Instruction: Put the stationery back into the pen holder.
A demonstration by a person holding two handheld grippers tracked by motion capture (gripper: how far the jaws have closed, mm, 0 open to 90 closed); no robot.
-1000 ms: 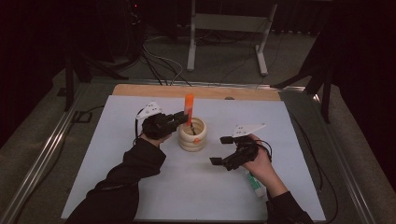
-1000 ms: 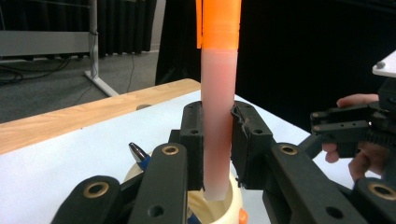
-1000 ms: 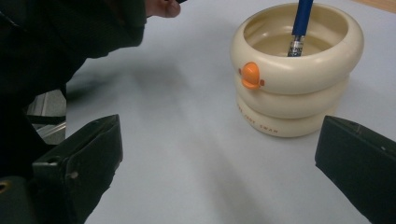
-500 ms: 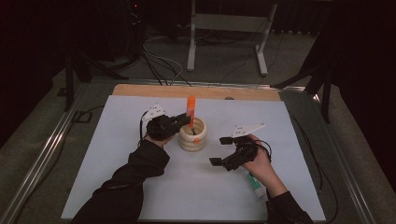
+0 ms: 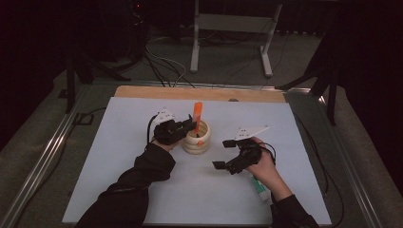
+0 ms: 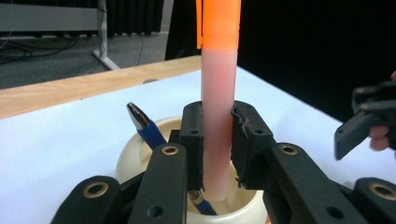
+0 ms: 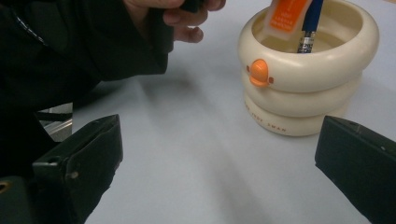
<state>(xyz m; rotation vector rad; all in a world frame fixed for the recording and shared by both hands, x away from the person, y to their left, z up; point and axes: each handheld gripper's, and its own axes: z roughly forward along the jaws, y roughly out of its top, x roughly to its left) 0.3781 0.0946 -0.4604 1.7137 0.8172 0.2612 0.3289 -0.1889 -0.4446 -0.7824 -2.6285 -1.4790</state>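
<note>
A cream ringed cup [image 5: 197,137] with an orange duck beak stands on the white table top; it also shows as the cup [image 7: 306,70] in the right gripper view. My left gripper [image 5: 187,126] is shut on an upright orange-capped tube [image 6: 218,93], whose lower end sits inside the cup [image 6: 140,154]. A blue pen [image 6: 142,123] leans in the same cup. My right gripper [image 5: 227,154] is open to the right of the cup, its jaws wide apart with nothing between them.
A white-and-green tube [image 5: 259,187] lies under the right forearm near the front edge. The white mat [image 5: 119,156] rests on a wooden board [image 5: 142,91]. A metal stand [image 5: 228,28] and cables lie on the floor beyond.
The left gripper has sunk a little with the orange-capped tube, bringing its lower end down into the cup. The right gripper has stayed where it was.
</note>
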